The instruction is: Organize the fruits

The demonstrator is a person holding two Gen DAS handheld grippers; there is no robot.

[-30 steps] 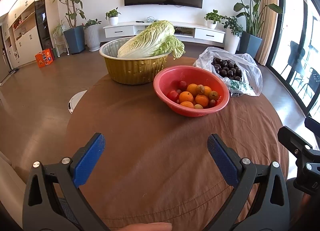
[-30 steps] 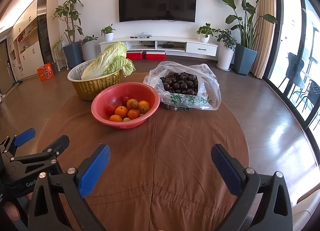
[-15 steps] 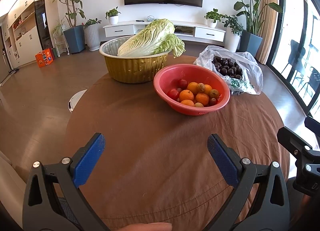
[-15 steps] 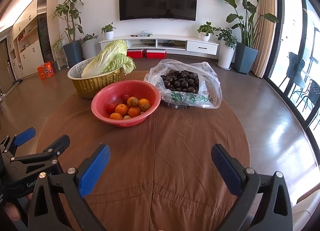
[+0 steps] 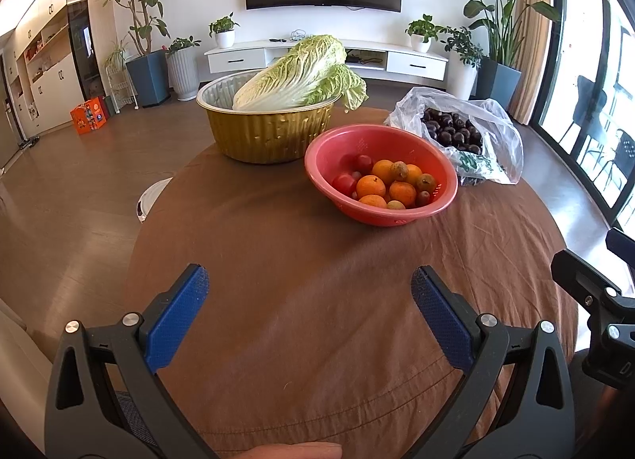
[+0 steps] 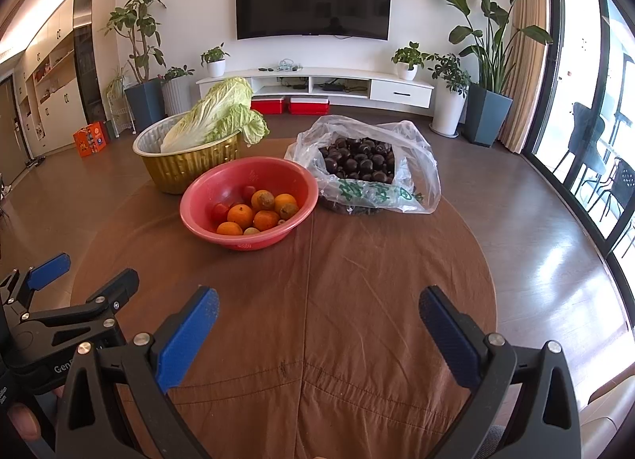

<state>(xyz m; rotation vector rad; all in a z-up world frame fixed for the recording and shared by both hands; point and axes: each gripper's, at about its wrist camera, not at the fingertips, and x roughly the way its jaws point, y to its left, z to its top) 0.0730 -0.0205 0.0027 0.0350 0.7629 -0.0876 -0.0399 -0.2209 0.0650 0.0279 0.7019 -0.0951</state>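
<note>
Sitting mixed in the red bowl [image 5: 381,177], the fruits [image 5: 387,187] wait near the far edge of the desk [image 5: 317,300].

Oranges, small red fruits and brownish ones share that one bowl, which touches the gold tub [image 5: 270,133] holding a cabbage [image 5: 297,74] behind it, with the plastic bag of dark fruit [image 6: 361,161] just beside it toward the desk's far right edge. Whether this mix is sorted or awaiting sorting, I cannot tell. Both left tongs [image 5: 309,292] and right tongs [image 6: 317,312] hover spread and empty over the bare near edge, likely held back to keep the bowl reachable from either side.
</note>
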